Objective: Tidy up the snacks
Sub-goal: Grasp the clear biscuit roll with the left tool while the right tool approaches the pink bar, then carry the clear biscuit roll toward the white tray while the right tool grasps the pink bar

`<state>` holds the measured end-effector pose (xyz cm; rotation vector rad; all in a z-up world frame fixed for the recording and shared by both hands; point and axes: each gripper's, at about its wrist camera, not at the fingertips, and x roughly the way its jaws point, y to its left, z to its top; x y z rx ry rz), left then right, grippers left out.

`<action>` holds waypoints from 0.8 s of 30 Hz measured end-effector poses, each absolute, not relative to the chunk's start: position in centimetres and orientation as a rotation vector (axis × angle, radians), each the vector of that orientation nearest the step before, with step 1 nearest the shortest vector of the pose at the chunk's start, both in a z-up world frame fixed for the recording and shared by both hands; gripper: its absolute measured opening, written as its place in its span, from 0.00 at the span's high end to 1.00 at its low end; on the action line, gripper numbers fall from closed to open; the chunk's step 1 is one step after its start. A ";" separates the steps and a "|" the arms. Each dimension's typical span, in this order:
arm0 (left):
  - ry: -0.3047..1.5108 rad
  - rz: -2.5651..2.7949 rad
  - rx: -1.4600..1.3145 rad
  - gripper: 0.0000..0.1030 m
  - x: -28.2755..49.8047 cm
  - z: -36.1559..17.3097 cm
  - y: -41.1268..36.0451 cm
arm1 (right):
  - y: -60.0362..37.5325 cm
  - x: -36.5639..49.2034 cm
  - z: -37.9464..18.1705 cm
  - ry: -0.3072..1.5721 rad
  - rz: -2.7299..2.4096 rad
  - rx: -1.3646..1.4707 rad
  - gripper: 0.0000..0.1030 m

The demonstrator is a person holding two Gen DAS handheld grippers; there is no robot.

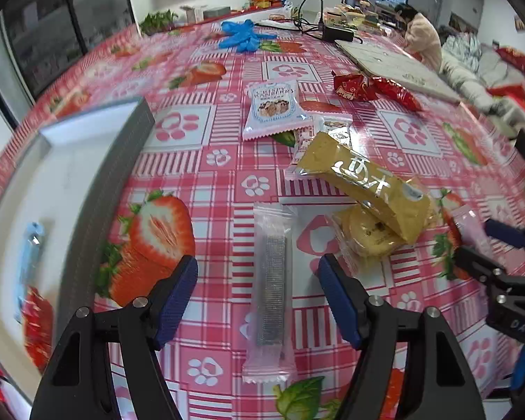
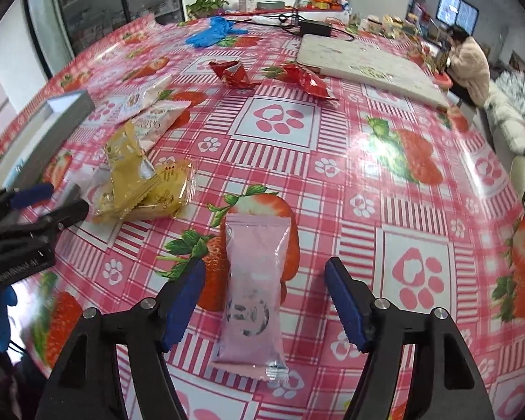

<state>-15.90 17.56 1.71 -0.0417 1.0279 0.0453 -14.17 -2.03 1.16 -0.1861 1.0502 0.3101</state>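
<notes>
My left gripper (image 1: 259, 276) is open, its fingers on either side of a clear pink packet with a dark bar inside (image 1: 270, 294) lying on the tablecloth. My right gripper (image 2: 264, 280) is open around a pink sachet (image 2: 253, 290) lying flat. A gold bar packet (image 1: 364, 182) rests on a round biscuit packet (image 1: 367, 234); both show in the right wrist view (image 2: 140, 182). A light blue snack packet (image 1: 273, 108) and two red packets (image 1: 374, 89) lie further back. A grey-rimmed white box (image 1: 70, 182) at the left holds a blue packet (image 1: 29, 255) and a red one (image 1: 36, 325).
Blue gloves (image 1: 243, 35), a black power adapter with cable (image 1: 336, 31) and a white board (image 2: 367, 63) lie at the table's far side. A person (image 2: 469, 63) sits at the far right. The right gripper's body shows at the right edge of the left wrist view (image 1: 507, 280).
</notes>
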 end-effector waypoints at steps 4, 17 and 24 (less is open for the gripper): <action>1.037 0.014 -0.016 0.81 -16.3 2.2 17.4 | -1.5 -14.4 1.6 1.053 0.328 -0.199 0.74; 0.934 -0.079 -0.143 0.83 -19.2 6.9 19.0 | -1.6 -15.1 4.5 1.043 0.423 -0.007 0.75; 0.860 -0.075 -0.176 0.83 -20.2 9.8 21.3 | 0.9 -15.1 7.4 1.004 0.506 0.019 0.75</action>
